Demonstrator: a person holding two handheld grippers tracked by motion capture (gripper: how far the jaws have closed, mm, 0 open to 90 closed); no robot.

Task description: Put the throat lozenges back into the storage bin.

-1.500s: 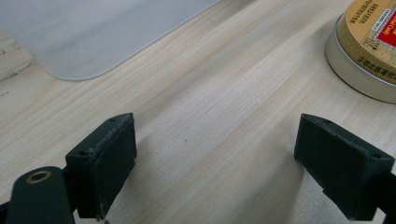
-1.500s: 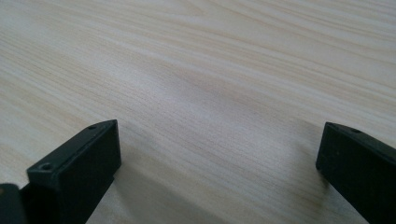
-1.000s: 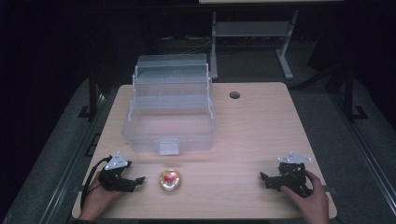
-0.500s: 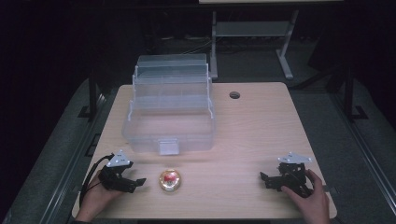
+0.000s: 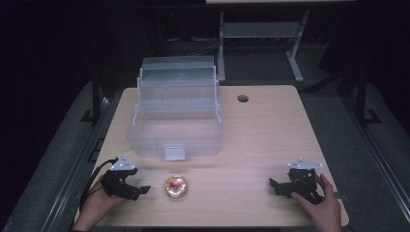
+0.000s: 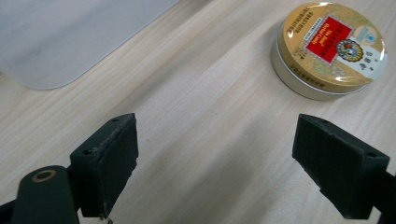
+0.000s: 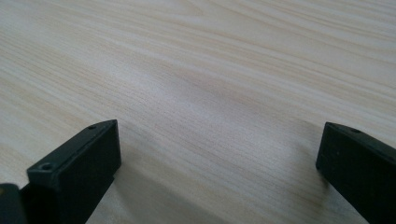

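Right now my left hand-held gripper sits low on the surface at the near left corner, jaws spread wide with nothing between them. In the left gripper view its two black pads frame bare wood, and the round tin lies just ahead and off to one side, near but not touching. Gold lid, red label, lying flat with the lid up. From above, the tin is just beside the left jaws, toward the middle of the near edge, so I judge the wide spread is there to take the tin across its width.

My right hand-held gripper rests at the near right corner, well apart from the tin, jaws also parted and holding nothing; the right gripper view has plain wood grain between the pads. It looks parked, out of the way.

Behind the tin stands the clear plastic box, lid swung up and trays stepped back, the bottom compartment bare. Likely that's open so the tin can go straight in. A cable hole sits farther back on the surface.
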